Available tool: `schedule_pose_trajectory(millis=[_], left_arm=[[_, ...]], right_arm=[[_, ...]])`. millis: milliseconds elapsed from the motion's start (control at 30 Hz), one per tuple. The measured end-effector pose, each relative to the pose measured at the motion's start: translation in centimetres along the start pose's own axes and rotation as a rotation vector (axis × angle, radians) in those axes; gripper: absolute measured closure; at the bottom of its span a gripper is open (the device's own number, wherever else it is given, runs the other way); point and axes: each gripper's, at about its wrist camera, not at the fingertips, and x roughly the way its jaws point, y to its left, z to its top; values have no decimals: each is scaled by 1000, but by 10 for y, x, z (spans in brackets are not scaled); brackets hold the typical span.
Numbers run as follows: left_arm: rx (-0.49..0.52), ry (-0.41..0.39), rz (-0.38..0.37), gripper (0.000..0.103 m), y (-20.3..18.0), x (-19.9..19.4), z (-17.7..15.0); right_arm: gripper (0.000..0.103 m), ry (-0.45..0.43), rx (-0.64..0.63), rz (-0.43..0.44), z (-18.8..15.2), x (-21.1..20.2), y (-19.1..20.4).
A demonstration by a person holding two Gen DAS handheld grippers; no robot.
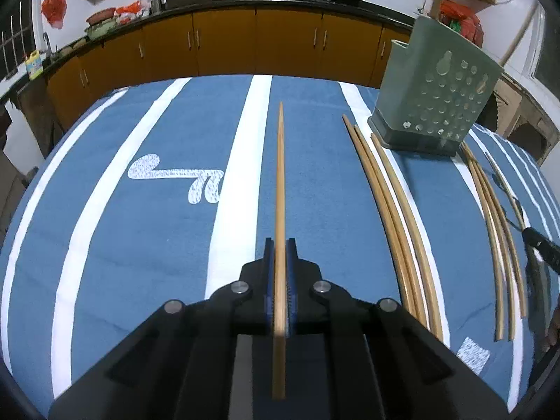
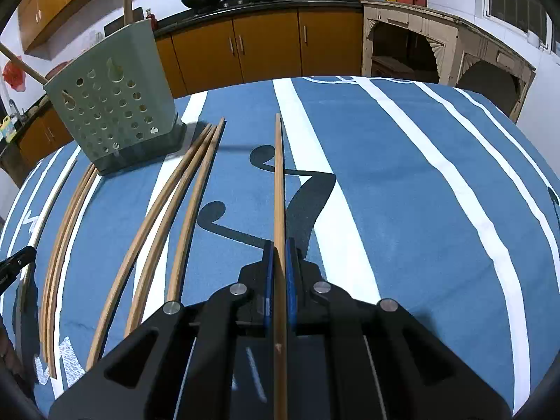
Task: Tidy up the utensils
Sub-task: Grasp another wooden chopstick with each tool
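My left gripper (image 1: 279, 245) is shut on a wooden chopstick (image 1: 280, 175) that points forward over the blue striped cloth (image 1: 157, 231). My right gripper (image 2: 279, 246) is shut on another wooden chopstick (image 2: 278, 182), also pointing forward. A green perforated utensil holder (image 1: 437, 94) stands on the cloth at the right in the left wrist view; it also shows in the right wrist view (image 2: 115, 105) at the left, with chopsticks sticking out of its top. Loose chopsticks (image 1: 395, 210) lie in front of the holder; three more (image 2: 168, 217) lie left of my right gripper.
More chopsticks (image 1: 497, 231) lie further right. The other gripper's black tip (image 1: 542, 245) shows at the right edge, and at the left edge in the right wrist view (image 2: 14, 262). Orange kitchen cabinets (image 1: 227, 42) and a counter with woks stand beyond the table.
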Motion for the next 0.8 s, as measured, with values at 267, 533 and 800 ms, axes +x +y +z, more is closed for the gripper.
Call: schedule_pose_trajectory(millis=[267, 533, 800], left_arm=[[-20, -1, -10, 93, 1, 0, 0], [-21, -1, -8, 93, 1, 0, -1], [-27, -2, 1, 93, 1, -5, -7]], right_arm=[[95, 0, -3, -3, 0, 0, 0], [95, 3, -17, -12, -5, -4, 4], [95, 4, -20, -13, -8, -7, 6]])
